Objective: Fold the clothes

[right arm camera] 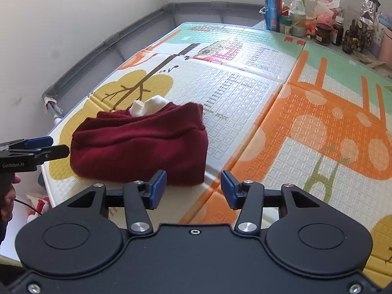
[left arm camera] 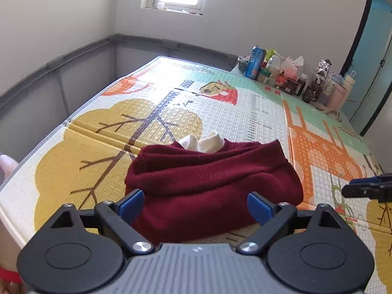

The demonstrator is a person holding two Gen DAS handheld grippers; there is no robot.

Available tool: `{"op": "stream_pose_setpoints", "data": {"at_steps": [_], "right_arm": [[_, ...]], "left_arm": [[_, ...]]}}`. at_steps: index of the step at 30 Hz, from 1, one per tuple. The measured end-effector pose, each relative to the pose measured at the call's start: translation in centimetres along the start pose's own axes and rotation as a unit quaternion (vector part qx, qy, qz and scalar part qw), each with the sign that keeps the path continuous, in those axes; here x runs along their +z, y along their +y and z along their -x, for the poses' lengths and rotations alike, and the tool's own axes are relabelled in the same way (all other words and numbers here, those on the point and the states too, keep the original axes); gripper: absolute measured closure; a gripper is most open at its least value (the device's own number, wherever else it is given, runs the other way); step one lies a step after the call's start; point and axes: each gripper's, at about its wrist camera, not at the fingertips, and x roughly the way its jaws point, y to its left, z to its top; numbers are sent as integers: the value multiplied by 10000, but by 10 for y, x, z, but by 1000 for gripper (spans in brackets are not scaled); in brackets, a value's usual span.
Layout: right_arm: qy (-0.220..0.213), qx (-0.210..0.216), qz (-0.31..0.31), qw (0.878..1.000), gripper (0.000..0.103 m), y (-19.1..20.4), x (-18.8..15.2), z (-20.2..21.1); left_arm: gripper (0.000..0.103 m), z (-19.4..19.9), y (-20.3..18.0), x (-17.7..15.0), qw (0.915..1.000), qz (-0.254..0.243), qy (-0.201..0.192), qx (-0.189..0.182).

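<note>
On the play mat (left arm camera: 245, 112), near its front edge, the dark red garment (left arm camera: 210, 181) lies folded into a compact bundle, white lining showing at twelve o'clock. Folding looks finished. Its long axis runs nine to three. Left gripper (left arm camera: 196, 205) jaws spread wide, empty; right gripper (right arm camera: 193, 191) jaws apart, empty.

Both wrist cams near, share garment (left arm camera: 210, 183).

Your left tongs (left arm camera: 195, 204) stand wide apart, empty, just above the folded maroon garment (left arm camera: 210, 183) on the patterned mat (left arm camera: 245, 112); the right tongs (left arm camera: 367, 189) hover beside it.
</note>
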Motion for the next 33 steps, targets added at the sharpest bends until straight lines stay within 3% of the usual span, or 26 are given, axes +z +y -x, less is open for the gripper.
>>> {"op": "stream_pose_setpoints", "data": {"at_steps": [8, 20, 25, 33], "right_arm": [[168, -57, -48, 9998, 49, 3, -30, 10], [529, -311, -87, 9981, 34, 18, -55, 9], [530, -337, 250, 9977, 17, 39, -56, 10], [710, -402, 591, 9949, 5, 62, -59, 3]], "left_arm": [[9, 4, -33, -19, 9993, 15, 345, 163], [8, 7, -55, -43, 9944, 154, 766, 716], [7, 11, -60, -46, 9921, 222, 848, 899], [7, 12, -61, -51, 9877, 341, 1038, 1116]]}}
